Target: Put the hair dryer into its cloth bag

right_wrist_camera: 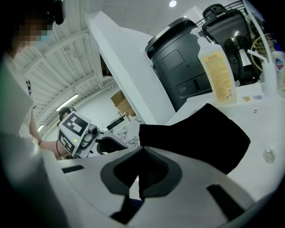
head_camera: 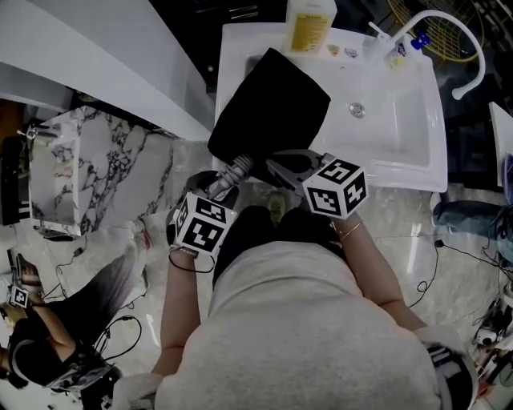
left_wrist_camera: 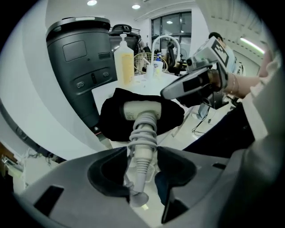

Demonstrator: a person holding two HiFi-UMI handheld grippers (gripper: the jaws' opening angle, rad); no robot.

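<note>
**Head view.** The bag [head_camera: 272, 104] is laid flat on the white counter [head_camera: 240, 48], left of the basin [head_camera: 385, 104]. Its near end overhangs the counter edge. Of the dryer [head_camera: 238, 170], only a grey handle end is seen, protruding from the bag's near end; the rest is covered by cloth. The left gripper [head_camera: 223, 189] is held just below that handle. The right gripper [head_camera: 277, 165] is set at the bag's near edge, beside the handle. A bottle [head_camera: 311, 24] is noted at the back of the counter.

**Left gripper view.** The jaws are apart. The dryer's coiled cord [left_wrist_camera: 142, 139] and its ribbed sleeve are seen between them, with a thin gap at either side, so no grip is recorded. The handle is seen emerging from the bag's mouth.

**Right gripper view.** The jaws are together. The bag's near corner is nipped at their tips. The left gripper is seen beyond, low and to the left.
</note>
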